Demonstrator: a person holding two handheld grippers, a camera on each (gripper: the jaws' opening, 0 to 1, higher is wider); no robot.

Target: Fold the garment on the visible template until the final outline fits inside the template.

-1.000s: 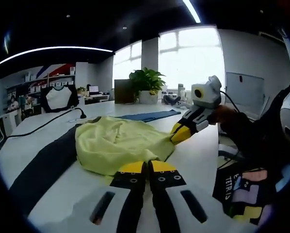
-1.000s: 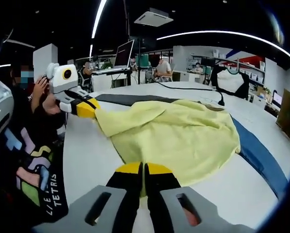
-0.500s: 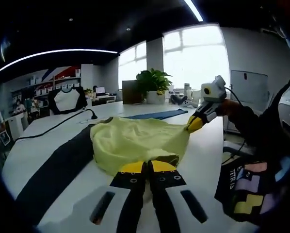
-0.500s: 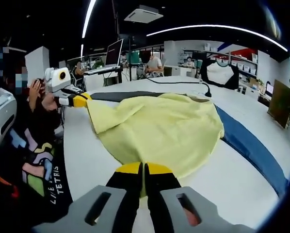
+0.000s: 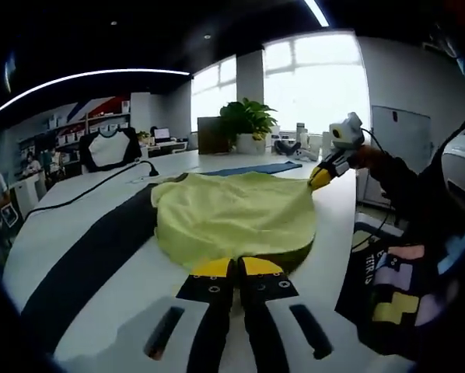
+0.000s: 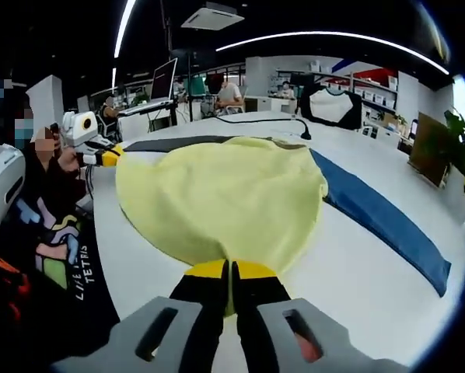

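Two grippers are each pinching a near corner of the pale yellow cloth garment (image 6: 221, 198), jaws pressed together on the fabric: left gripper (image 5: 233, 271), right gripper (image 6: 231, 273). Garment is lying spread across the white table (image 6: 357, 264), overlapping the dark strip and the blue strip (image 6: 380, 221). Keeping the hem taut and level should give a straight fold.

You have a leafy green potted plant (image 5: 246, 123) by the bright windows (image 5: 316, 85), and a black cable (image 6: 257, 120) trailing across the white table (image 6: 357, 272).

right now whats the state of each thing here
yellow garment: stretched between both claws, bulk on the table
left claw: shut on the garment's edge
right claw: shut on the garment's edge
blue strip: flat on the table
black strip: flat, partly under the garment
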